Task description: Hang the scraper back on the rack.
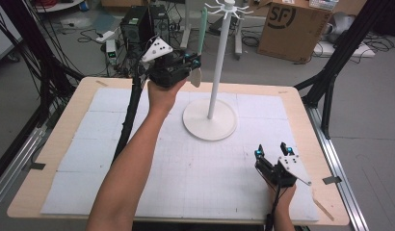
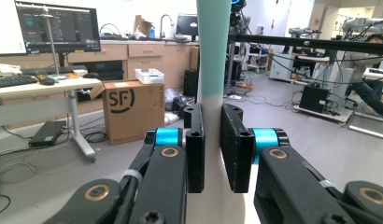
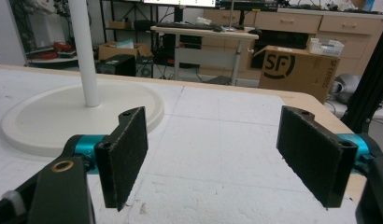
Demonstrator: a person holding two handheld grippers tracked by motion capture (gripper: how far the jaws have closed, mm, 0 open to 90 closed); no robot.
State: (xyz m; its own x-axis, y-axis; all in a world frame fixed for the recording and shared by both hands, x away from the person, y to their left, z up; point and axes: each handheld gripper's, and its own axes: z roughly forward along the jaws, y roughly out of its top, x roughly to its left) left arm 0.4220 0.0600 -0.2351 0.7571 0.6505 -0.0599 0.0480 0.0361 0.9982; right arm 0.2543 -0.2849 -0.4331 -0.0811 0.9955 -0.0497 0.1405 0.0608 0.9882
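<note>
A long utensil with a teal handle (image 1: 203, 29) and a white lower end (image 1: 196, 77) stands upright in my left gripper (image 1: 193, 62), held high over the table's far side, just left of the stand's pole (image 1: 218, 62). In the left gripper view the jaws of the left gripper (image 2: 212, 149) are shut on the utensil (image 2: 213, 60) at its white part. The white stand has a round base (image 1: 195, 126) and a ring of hooks (image 1: 228, 7) on top. My right gripper (image 1: 271, 150) rests low at the front right and is open, with nothing between the jaws of the right gripper (image 3: 213, 158). The stand's base (image 3: 63, 112) lies ahead to its left.
A white foam mat (image 1: 186, 183) covers the wooden table (image 1: 65, 134). Behind the table stand a cardboard box (image 1: 292, 29), a computer tower (image 1: 138, 24) and cables on the floor. Black frame legs (image 1: 330, 82) rise at the right edge.
</note>
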